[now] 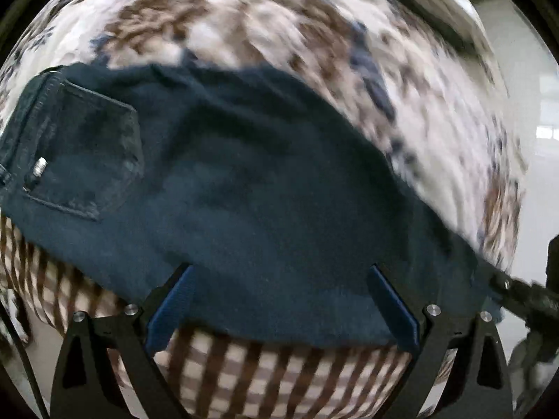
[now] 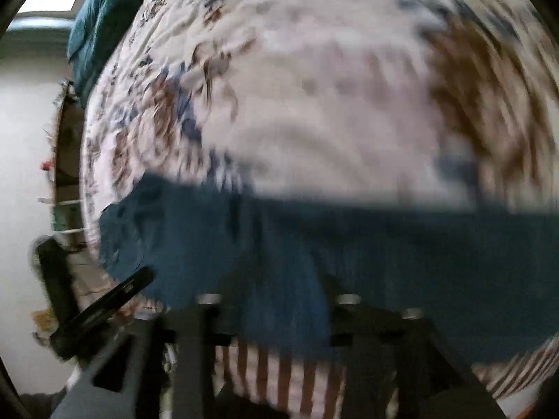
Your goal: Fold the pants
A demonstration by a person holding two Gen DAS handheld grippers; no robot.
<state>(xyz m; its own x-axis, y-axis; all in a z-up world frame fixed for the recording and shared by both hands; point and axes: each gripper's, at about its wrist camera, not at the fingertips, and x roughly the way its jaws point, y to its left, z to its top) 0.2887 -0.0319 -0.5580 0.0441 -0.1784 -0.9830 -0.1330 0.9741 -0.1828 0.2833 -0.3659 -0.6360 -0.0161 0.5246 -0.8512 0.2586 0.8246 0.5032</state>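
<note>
Dark blue jeans (image 1: 251, 181) lie flat across a floral bedspread (image 1: 244, 24), with a back pocket (image 1: 87, 160) at the left in the left wrist view. My left gripper (image 1: 281, 267) hangs over the jeans' near edge, pointing steeply down. It is open, and its blue pads (image 1: 171, 307) stand wide apart and press on nothing. The right wrist view is heavily blurred. There the jeans (image 2: 401, 255) run as a band across the bed. My right gripper (image 2: 279, 279) hovers over their near edge with its dark fingers (image 2: 206, 317) partly apart; no grip on the cloth shows.
A brown-and-white checked sheet (image 1: 244, 377) covers the bed's near edge below the jeans. A teal blanket (image 2: 101, 17) is bunched at the bed's far left corner. White floor (image 2: 24, 139) and some clutter (image 2: 66, 174) lie left of the bed. A black tool part (image 1: 524, 300) juts in at the right.
</note>
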